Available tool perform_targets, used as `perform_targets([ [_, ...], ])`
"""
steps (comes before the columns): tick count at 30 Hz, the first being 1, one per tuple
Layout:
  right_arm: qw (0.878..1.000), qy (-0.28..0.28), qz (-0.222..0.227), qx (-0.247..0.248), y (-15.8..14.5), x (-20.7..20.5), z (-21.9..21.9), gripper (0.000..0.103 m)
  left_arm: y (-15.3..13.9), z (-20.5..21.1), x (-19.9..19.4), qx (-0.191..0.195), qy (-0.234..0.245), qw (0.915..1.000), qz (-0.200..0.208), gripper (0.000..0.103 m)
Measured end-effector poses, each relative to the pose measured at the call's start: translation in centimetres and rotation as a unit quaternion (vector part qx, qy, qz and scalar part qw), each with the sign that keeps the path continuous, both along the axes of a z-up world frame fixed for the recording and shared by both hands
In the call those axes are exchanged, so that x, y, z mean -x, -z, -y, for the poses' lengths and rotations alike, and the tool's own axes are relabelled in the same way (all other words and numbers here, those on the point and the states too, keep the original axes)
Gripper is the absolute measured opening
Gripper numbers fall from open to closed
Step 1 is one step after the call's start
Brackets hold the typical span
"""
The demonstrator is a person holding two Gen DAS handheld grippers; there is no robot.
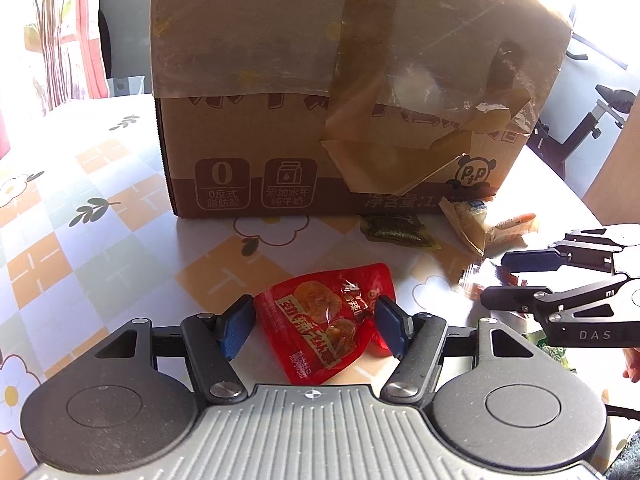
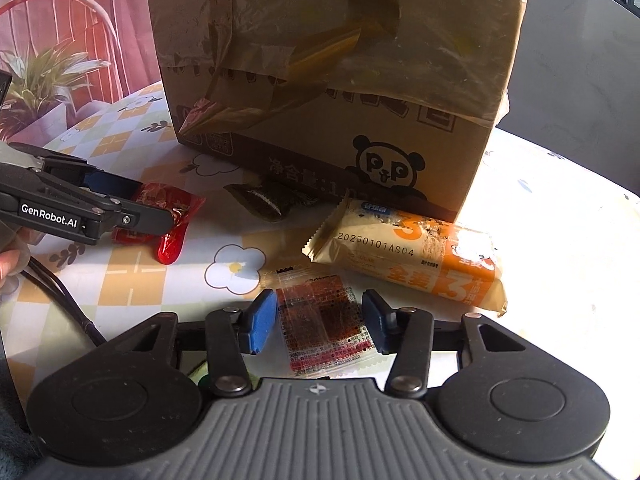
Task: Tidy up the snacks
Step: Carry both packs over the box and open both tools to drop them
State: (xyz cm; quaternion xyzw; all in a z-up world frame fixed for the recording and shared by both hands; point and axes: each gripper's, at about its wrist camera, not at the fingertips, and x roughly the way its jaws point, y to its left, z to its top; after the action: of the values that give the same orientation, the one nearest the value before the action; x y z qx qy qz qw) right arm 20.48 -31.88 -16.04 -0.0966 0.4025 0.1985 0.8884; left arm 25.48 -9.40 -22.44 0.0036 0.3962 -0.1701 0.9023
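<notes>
Tablecloth open left | box blocks ahead | left tool seemingly pinching red packet | right tool straddles clear packet

The table wears a cloth of orange, white and pale grey-green checks with white yellow-centred flowers and dark leaves. The brown cardboard box carries a dark brown band, white icons and a black-and-white panda. Nearby lie a red snack pouch, a beige-and-orange bar wrapper, a dark green packet and a clear sachet printed red and black.
</notes>
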Motion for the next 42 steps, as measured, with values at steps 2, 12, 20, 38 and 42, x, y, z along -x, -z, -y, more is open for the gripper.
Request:
perform_targets([
  [2,1.0,0.006,0.0,-0.013,0.0,0.0,-0.1,0.042,-0.2,0.1,0.2,0.007,0.017,0.9998,0.007,0.04],
  [12,0.998,0.027,0.011,-0.062,-0.7,1.4,0.1,0.04,-1.2,0.2,0.7,0.014,0.035,0.9988,0.032,0.019],
  [20,0.994,0.04,0.05,-0.094,-3.1,2.9,0.9,0.04,-3.5,-1.2,1.3,0.028,0.02,0.9979,0.055,0.019],
  [38,0.961,0.013,0.237,-0.14,-17.0,1.5,1.4,0.04,-18.4,-2.9,3.6,0.037,0.03,0.961,0.272,0.019],
  [42,0.958,0.019,0.252,-0.132,-18.3,-1.1,1.0,0.04,-20.5,-1.4,0.9,0.043,0.033,0.9546,0.293,0.019],
])
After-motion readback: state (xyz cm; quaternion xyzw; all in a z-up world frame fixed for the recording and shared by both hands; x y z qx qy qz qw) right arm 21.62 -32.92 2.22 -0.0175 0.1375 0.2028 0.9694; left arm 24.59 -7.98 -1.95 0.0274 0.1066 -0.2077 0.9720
